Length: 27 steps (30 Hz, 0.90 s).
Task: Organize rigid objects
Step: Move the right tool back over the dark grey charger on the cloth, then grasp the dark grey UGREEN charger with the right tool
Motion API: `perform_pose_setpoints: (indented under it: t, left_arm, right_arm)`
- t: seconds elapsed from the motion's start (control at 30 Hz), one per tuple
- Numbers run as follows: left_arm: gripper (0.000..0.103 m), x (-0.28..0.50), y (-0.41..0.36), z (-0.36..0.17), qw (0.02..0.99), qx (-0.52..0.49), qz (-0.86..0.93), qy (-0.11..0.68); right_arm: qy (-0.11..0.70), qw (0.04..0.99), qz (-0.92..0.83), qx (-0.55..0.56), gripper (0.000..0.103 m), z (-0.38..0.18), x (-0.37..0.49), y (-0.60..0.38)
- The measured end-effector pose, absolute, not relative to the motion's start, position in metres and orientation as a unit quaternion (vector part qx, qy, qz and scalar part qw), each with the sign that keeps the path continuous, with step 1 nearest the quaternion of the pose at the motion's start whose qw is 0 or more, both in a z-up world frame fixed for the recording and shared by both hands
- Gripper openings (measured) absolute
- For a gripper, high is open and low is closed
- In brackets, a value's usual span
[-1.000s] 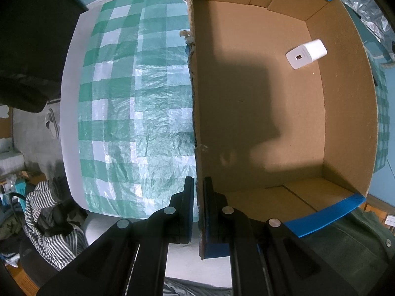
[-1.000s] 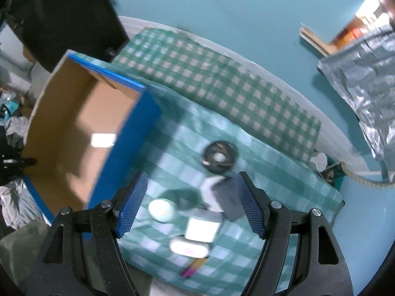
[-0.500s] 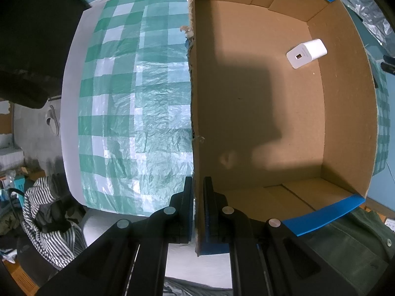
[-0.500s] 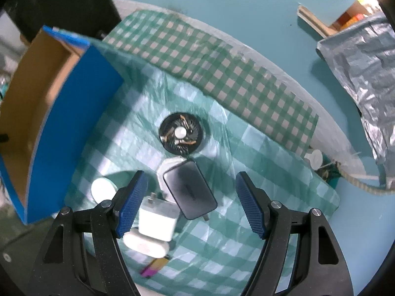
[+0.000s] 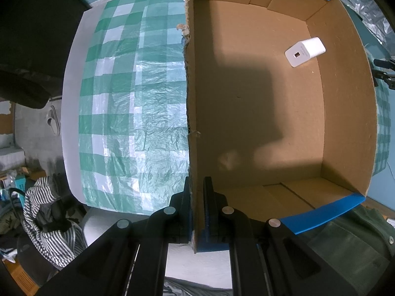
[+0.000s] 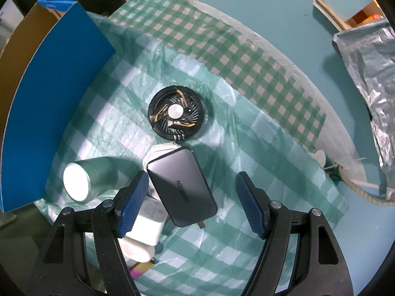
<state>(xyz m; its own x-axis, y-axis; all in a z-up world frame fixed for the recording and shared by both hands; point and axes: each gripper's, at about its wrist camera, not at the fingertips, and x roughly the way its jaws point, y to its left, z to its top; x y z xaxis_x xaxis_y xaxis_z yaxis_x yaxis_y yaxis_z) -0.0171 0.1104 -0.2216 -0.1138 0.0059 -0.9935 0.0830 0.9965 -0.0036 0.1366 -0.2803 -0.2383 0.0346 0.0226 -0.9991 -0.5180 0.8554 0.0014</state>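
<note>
My left gripper (image 5: 196,192) is shut on the near wall of the cardboard box (image 5: 191,98), one finger on each side of it. A white charger cube (image 5: 305,51) lies inside the box at its far right. My right gripper (image 6: 192,197) is open and empty above a dark grey power bank (image 6: 181,185). A black round fan (image 6: 175,112) lies beyond it. A pale green tin (image 6: 85,178) lies on its side to the left. A white adapter (image 6: 147,224) lies under my left finger. The box's blue outside (image 6: 47,113) stands at the left.
A green checked plastic sheet (image 6: 246,172) covers the table. A small pink item (image 6: 138,267) lies near the table's front edge. Crumpled foil (image 6: 370,79) and a rope (image 6: 363,192) are at the right. Striped cloth (image 5: 47,212) lies below the table edge.
My right gripper has swung right, away from the box, and come down closer over the power bank. My left gripper has kept its hold on the box wall.
</note>
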Motion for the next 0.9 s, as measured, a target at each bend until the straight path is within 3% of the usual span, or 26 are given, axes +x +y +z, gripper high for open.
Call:
perform_pose_setpoints:
  t: [0.17, 0.37, 0.53, 0.9]
  left_arm:
    - [0.007, -0.019, 0.109, -0.222, 0.664, 0.027, -0.025, 0.747]
    - [0.007, -0.02, 0.11, -0.223, 0.662, 0.027, -0.024, 0.749]
    - [0.007, -0.019, 0.111, -0.223, 0.661, 0.027, -0.024, 0.75]
    - [0.007, -0.019, 0.112, -0.224, 0.66, 0.026, -0.024, 0.751]
  right_arm:
    - [0.673, 0.683, 0.194, -0.208, 0.074, -0.253, 0.135, -0.276]
    - [0.685, 0.674, 0.197, -0.193, 0.054, -0.264, 0.134, -0.276]
    - [0.684, 0.679, 0.189, -0.19, 0.047, -0.266, 0.133, -0.272]
    - [0.681, 0.695, 0.174, -0.154, 0.042, -0.265, 0.134, -0.277]
